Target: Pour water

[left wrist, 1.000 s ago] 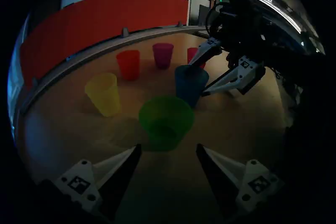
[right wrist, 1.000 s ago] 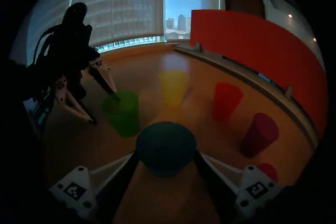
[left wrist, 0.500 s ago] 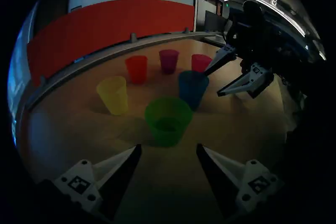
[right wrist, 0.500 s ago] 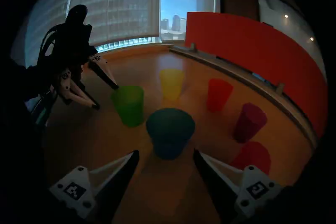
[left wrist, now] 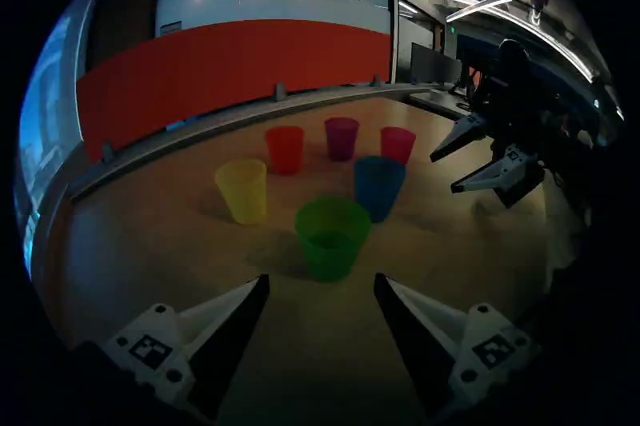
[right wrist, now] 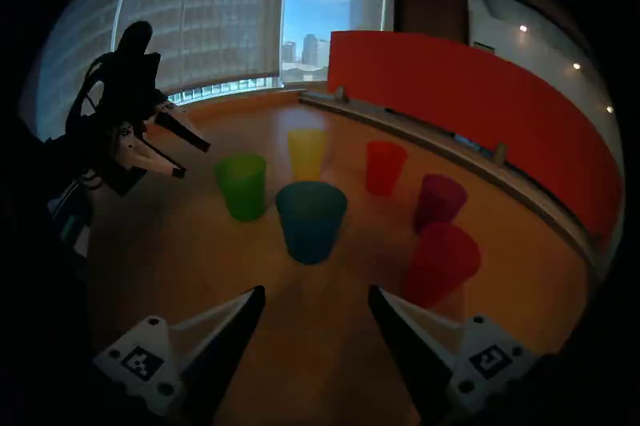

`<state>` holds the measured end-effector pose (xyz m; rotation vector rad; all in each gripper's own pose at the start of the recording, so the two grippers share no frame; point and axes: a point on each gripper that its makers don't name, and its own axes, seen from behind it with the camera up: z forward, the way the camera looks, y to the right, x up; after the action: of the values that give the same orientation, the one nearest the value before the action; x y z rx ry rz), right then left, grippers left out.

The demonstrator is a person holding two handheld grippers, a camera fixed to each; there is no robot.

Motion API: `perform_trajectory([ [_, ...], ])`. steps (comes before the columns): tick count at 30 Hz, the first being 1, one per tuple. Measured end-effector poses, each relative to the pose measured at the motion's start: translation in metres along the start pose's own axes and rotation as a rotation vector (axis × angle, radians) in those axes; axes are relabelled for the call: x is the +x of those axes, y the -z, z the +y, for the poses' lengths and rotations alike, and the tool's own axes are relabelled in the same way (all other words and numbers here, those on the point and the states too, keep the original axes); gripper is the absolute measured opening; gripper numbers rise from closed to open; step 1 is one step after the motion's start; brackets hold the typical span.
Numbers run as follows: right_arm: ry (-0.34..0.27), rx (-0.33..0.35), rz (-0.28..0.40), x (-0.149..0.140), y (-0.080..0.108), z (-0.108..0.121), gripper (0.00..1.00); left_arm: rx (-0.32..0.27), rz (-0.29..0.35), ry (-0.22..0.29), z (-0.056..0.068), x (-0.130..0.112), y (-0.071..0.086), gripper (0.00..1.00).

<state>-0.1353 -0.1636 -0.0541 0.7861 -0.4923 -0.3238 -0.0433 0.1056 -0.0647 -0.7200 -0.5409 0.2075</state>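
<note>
Several coloured plastic cups stand upright in a cluster on the wooden table (left wrist: 448,250). In the left gripper view the green cup (left wrist: 331,237) is nearest, just ahead of my open left gripper (left wrist: 320,298); the blue cup (left wrist: 378,186) stands behind it. The right gripper (left wrist: 458,172) hangs open to the right of the blue cup. In the right gripper view the blue cup (right wrist: 311,221) stands ahead of my open right gripper (right wrist: 314,302), with the green cup (right wrist: 242,185) to its left and the left gripper (right wrist: 186,156) open beyond that. Both grippers hold nothing.
Yellow (left wrist: 242,190), orange-red (left wrist: 285,149), purple (left wrist: 342,138) and pink-red (left wrist: 398,145) cups stand behind. In the right gripper view the pink-red cup (right wrist: 440,264) is close on the right. A red wall panel (left wrist: 232,66) runs along the table's far edge. A window (right wrist: 216,26) lies behind the left gripper.
Both grippers have drawn back from the cups. The right gripper, whose fingers flanked the blue cup, now stands clear of it. The cups have stayed in place.
</note>
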Motion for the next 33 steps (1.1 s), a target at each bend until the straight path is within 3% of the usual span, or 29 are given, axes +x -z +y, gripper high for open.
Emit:
perform_trajectory([
  [5, -0.030, -0.039, 0.019, -0.001, 0.012, 0.006, 1.00, 0.052, 0.047, 0.012, -0.008, 0.009, 0.005, 0.97],
  [9, -0.068, -0.097, 0.049, 0.003, 0.024, 0.019, 1.00, 0.118, 0.094, 0.029, -0.021, 0.014, 0.012, 0.97],
  [15, -0.142, -0.244, 0.116, 0.011, 0.048, 0.056, 1.00, 0.227, 0.155, 0.031, -0.041, 0.021, 0.023, 0.98],
  [20, -0.180, -0.364, 0.176, 0.018, 0.066, 0.082, 1.00, 0.317, 0.234, 0.061, -0.058, 0.034, 0.034, 0.97],
  [33, -0.224, -0.591, 0.259, 0.028, 0.082, 0.110, 0.99, 0.458, 0.368, 0.154, -0.084, 0.048, 0.047, 0.97],
])
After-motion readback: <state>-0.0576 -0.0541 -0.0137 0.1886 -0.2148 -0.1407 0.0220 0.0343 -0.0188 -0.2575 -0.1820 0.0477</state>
